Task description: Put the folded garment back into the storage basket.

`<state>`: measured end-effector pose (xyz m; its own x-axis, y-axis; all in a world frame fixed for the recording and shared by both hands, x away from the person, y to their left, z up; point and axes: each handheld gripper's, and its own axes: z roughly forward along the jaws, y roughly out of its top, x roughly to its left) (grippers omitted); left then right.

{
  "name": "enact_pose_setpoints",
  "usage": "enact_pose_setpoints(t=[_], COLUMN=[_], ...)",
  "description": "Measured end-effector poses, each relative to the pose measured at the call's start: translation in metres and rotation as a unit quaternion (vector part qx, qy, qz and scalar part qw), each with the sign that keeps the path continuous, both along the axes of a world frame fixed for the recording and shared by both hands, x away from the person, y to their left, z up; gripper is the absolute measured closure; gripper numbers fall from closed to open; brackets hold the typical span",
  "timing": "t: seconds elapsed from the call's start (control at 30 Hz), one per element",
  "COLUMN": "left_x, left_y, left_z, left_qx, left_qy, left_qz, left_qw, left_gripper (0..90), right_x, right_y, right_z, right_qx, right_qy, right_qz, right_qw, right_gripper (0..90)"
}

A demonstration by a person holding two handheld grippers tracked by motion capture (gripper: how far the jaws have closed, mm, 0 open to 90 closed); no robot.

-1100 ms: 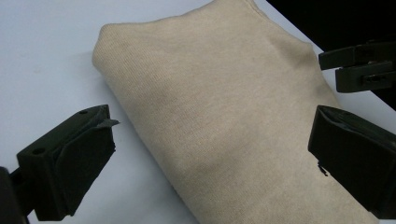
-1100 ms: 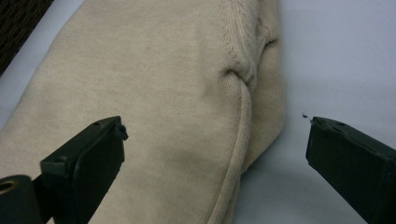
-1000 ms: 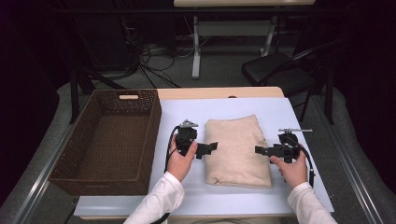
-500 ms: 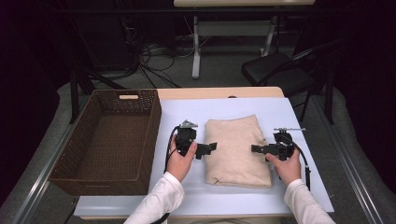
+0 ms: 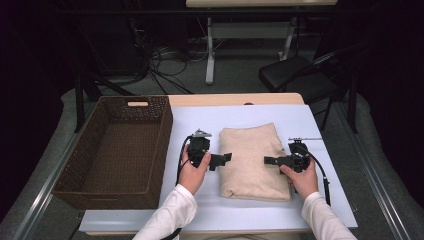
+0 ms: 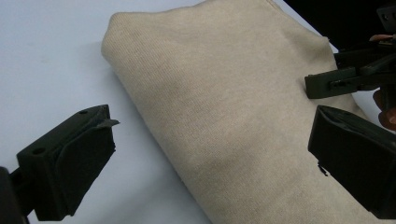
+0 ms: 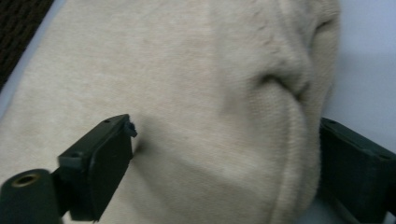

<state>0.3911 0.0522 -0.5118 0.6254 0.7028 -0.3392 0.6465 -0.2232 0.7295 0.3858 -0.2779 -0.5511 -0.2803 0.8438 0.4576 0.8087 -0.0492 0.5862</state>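
To your left on the table [image 5: 260, 215] stands a dark brown wicker basket [image 5: 117, 150], with a handle slot cut in its far wall, and its long side runs along the edge of the pale blue sheet [image 5: 305, 117] that covers most of the tabletop. Past the sheet you can see a strip of bare wood. Beyond the table, a black chair [image 5: 295, 77] stands at the right, cables [image 5: 170, 62] lie tangled on the grey floor, and a white table leg [image 5: 211, 55] rises behind them.

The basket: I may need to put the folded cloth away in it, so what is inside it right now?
The basket looks empty: its brown woven floor shows bare. The strip behind its near wall is hidden from the high view.
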Motion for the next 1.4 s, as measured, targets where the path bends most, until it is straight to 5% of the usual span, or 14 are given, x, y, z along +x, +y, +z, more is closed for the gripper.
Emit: enact_pose_setpoints(t=[0.3, 0.67, 0.77, 1.1, 1.4], left_x=[0.0, 0.001, 0.001, 0.002, 0.002], left_y=[-0.002, -0.003, -0.003, -0.004, -0.005], left_z=[-0.003, -0.005, -0.006, -0.008, -0.011], left_qx=[0.001, 0.003, 0.003, 0.003, 0.004], left_qy=[0.003, 0.007, 0.009, 0.012, 0.014], left_qz=[0.001, -0.002, -0.002, 0.001, 0.002], left_qw=[1.0, 1.0, 1.0, 0.9999, 0.9999], left_gripper=[0.2, 0.2, 0.2, 0.2, 0.2], right_x=[-0.001, -0.002, -0.002, -0.003, -0.004], right_y=[0.01, 0.01, 0.009, 0.007, 0.007], right_z=[-0.001, 0.0, 0.001, -0.004, -0.005], right_qx=[-0.004, -0.007, -0.014, 0.017, 0.031], right_qy=[-0.002, 0.0, 0.003, 0.009, 0.015], right_qz=[0.023, 0.019, 0.009, 0.012, 0.007], right_qw=[0.9997, 0.9998, 0.9998, 0.9997, 0.9994], right_gripper=[17.0, 19.7, 28.1, 50.3, 56.1])
